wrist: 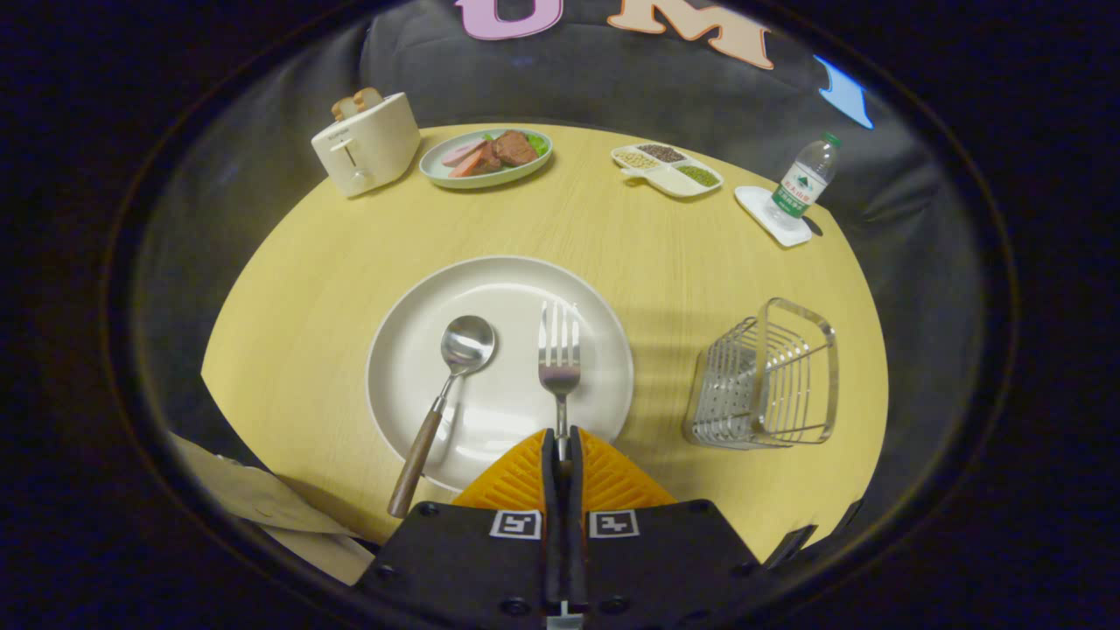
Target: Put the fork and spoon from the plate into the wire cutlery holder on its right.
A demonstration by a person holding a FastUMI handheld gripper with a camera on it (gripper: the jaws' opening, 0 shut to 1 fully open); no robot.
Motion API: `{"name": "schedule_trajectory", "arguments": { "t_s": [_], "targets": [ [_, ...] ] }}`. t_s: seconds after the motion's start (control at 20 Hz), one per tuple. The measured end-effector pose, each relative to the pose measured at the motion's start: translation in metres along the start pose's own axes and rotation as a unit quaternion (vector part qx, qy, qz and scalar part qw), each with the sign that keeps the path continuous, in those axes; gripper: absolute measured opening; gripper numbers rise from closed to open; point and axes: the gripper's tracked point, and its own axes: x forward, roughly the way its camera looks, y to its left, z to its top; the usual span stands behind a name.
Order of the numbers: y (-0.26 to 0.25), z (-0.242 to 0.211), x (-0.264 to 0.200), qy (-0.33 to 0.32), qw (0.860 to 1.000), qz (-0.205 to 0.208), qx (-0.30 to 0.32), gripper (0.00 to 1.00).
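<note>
Gripper (562, 442) fingers pressed together on the fork (559, 363) handle, tines pointing away over the plate (499, 372); spoon (451, 385) lies beside it on the plate, wire cutlery holder (763, 376) stands to the right on the table (350, 254). Risk: the grip sits near the handle end, so the fork could pivot or slip during the carry and catch on the holder's rim wires

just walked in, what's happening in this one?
The handheld gripper is shut on the fork, its fingers pinching the handle at the near rim of the white plate. The fork's tines still lie over the plate. The spoon lies untouched on the plate beside it, wooden handle hanging over the rim. The wire cutlery holder, to the plate's right, has nothing in it yet, so neither piece has been moved.
</note>
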Motion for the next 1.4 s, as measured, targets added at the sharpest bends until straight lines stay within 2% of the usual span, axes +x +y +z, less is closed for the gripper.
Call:
{"name": "schedule_trajectory", "arguments": {
  "t_s": [0.45, 0.85, 1.1, 1.4],
  "targets": [
    [-0.062, 0.015, -0.041, -0.010, 0.999, -0.023, 0.047, 0.06],
    [-0.130, -0.006, -0.046, 0.060, 0.995, -0.047, 0.068, 0.06],
    [-0.140, -0.014, -0.037, 0.096, 0.993, -0.046, 0.055, 0.08],
    [-0.135, -0.011, -0.027, 0.122, 0.991, -0.020, 0.054, 0.08]
  ]
}}
